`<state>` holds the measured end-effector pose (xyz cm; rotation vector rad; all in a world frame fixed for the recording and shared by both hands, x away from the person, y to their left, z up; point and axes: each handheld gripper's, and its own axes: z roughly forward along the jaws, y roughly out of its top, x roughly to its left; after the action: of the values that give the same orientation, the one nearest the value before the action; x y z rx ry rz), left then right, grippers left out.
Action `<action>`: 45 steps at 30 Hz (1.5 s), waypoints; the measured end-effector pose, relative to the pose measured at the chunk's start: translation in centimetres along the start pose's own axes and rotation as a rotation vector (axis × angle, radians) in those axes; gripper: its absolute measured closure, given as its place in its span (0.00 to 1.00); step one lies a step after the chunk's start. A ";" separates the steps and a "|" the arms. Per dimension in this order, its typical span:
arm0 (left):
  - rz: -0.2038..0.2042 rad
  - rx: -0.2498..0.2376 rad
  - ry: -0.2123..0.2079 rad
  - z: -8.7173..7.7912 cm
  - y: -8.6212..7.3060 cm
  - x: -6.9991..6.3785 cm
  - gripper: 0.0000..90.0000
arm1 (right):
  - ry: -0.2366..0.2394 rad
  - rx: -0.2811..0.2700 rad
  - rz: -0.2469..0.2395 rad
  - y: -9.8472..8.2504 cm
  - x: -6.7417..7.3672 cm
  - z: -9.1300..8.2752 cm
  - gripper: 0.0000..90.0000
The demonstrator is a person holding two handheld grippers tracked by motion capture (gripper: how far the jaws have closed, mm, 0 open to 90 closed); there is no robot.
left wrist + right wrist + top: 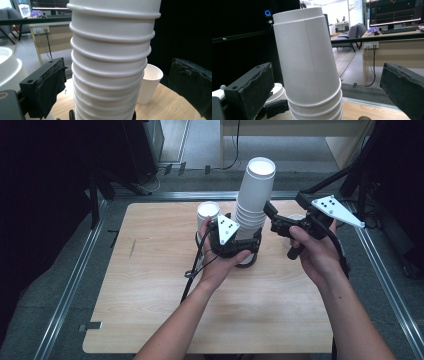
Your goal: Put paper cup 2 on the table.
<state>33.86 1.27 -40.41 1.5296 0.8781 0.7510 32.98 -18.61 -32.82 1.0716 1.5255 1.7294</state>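
Note:
A tall stack of white paper cups (254, 200) stands upside down mid-table. My left gripper (239, 245) sits low around its base. In the left gripper view the ribbed stack (110, 70) rises between the two jaws with a gap on each side, so the left gripper (117, 67) is open. From the right, my right gripper (272, 220) reaches toward the stack's upper half. In the right gripper view the top cup (304, 57) stands between widely spread jaws without touching them, so the right gripper (327, 70) is open too.
A single white cup (208, 212) stands just left of the stack. Another white cup (149, 85) stands upright on the wooden table (150, 285) behind the stack, half hidden by the right gripper in the high view. Metal rails (70, 285) frame the table.

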 end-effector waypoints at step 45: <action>0.003 -0.036 0.035 2.2 2.0 0.0 0.07 | 0.180 0.149 -0.109 0.7 0.3 6.5 0.00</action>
<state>35.95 0.00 -38.77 1.4901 0.8832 0.7939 38.46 -15.20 -32.00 0.9049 1.8145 1.6961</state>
